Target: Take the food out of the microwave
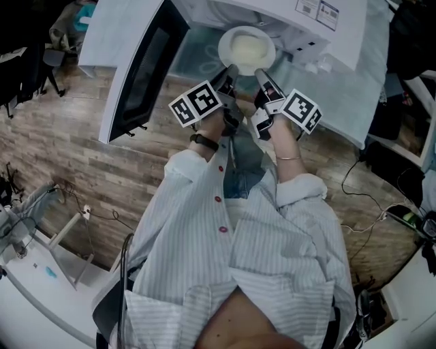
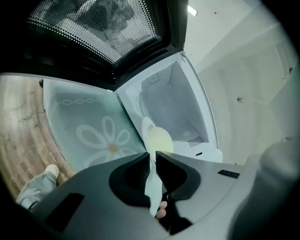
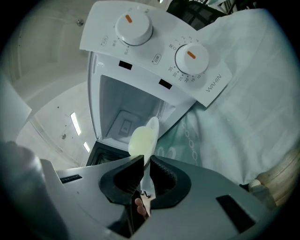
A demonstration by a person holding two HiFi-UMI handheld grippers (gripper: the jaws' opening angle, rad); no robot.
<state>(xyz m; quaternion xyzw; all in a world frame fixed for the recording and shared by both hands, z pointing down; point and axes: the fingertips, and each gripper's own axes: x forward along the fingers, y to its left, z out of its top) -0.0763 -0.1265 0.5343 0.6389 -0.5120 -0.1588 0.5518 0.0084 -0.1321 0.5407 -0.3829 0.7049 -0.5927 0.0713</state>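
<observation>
A white plate (image 1: 246,48) with pale yellow food on it hangs just in front of the open white microwave (image 1: 293,17), above a teal flowered mat (image 1: 197,54). My left gripper (image 1: 229,72) is shut on the plate's near left rim and my right gripper (image 1: 261,73) on its near right rim. In the left gripper view the plate (image 2: 157,137) is seen edge-on between the pads of the left gripper (image 2: 153,155), with the empty cavity (image 2: 173,103) behind it. In the right gripper view the plate (image 3: 143,137) sits edge-on in the right gripper (image 3: 146,160).
The microwave door (image 1: 139,68) stands swung open to the left. Two dials (image 3: 133,26) sit on the control panel. A white cloth (image 3: 253,93) covers the surface to the right. A wood floor (image 1: 61,136) and cables lie below.
</observation>
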